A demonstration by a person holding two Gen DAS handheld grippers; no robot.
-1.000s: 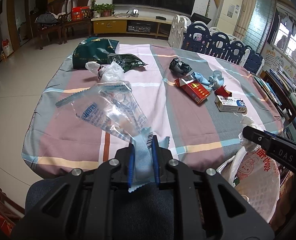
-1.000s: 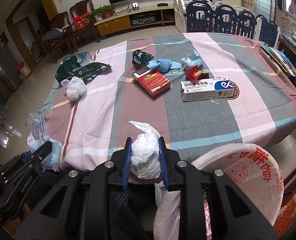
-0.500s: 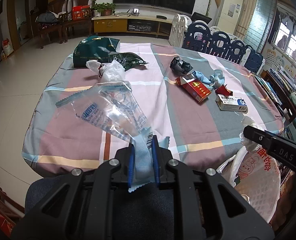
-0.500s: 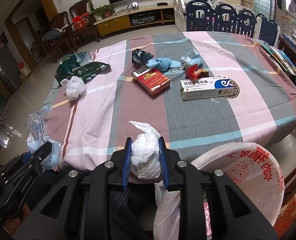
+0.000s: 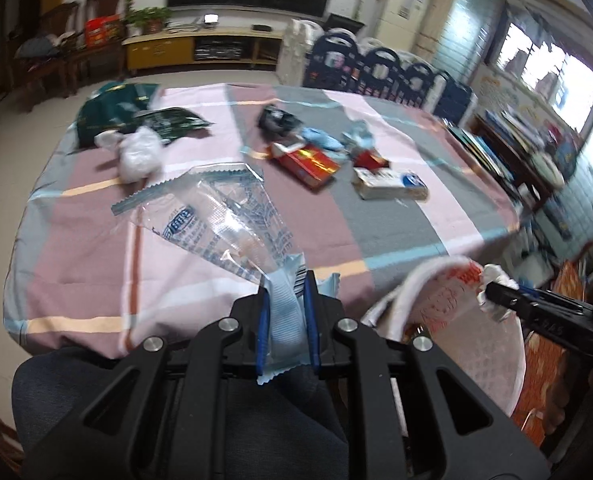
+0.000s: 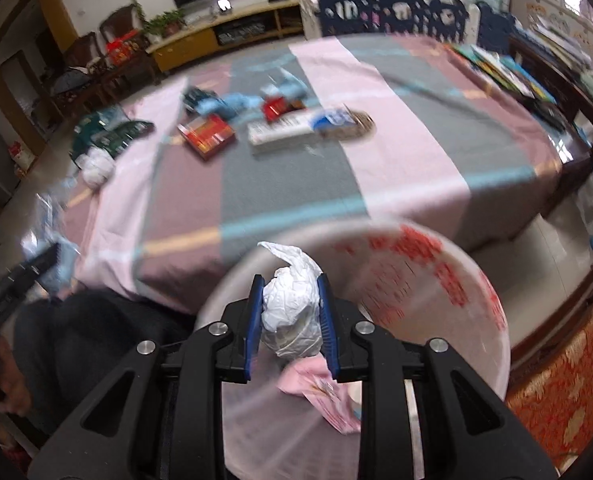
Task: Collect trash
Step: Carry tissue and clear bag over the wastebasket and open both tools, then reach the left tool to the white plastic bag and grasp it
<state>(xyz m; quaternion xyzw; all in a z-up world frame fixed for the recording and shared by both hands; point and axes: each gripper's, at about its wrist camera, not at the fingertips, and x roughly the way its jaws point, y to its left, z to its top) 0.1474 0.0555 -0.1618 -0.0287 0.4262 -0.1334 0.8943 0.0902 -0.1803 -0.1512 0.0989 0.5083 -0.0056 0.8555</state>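
Note:
My left gripper (image 5: 287,286) is shut on a clear plastic wrapper with blue print (image 5: 224,224), held above the near table edge. My right gripper (image 6: 290,286) is shut on a crumpled white plastic wad (image 6: 290,314), held over the open mouth of the white trash bag with red print (image 6: 436,280). The bag also shows in the left wrist view (image 5: 456,320), where the right gripper (image 5: 492,292) sits over it. Pink paper (image 6: 324,396) lies inside the bag.
On the striped tablecloth (image 5: 376,216) lie a red box (image 5: 308,164), a white medicine box (image 5: 392,186), a white plastic wad (image 5: 138,154), green packets (image 5: 152,120), blue cloth (image 5: 320,140) and a dark wrapper (image 5: 276,118). Chairs and shelves stand to the right.
My right gripper has moved right and forward with the white wad, from beside the bag to over its opening. My left gripper has swung right with the wrapper.

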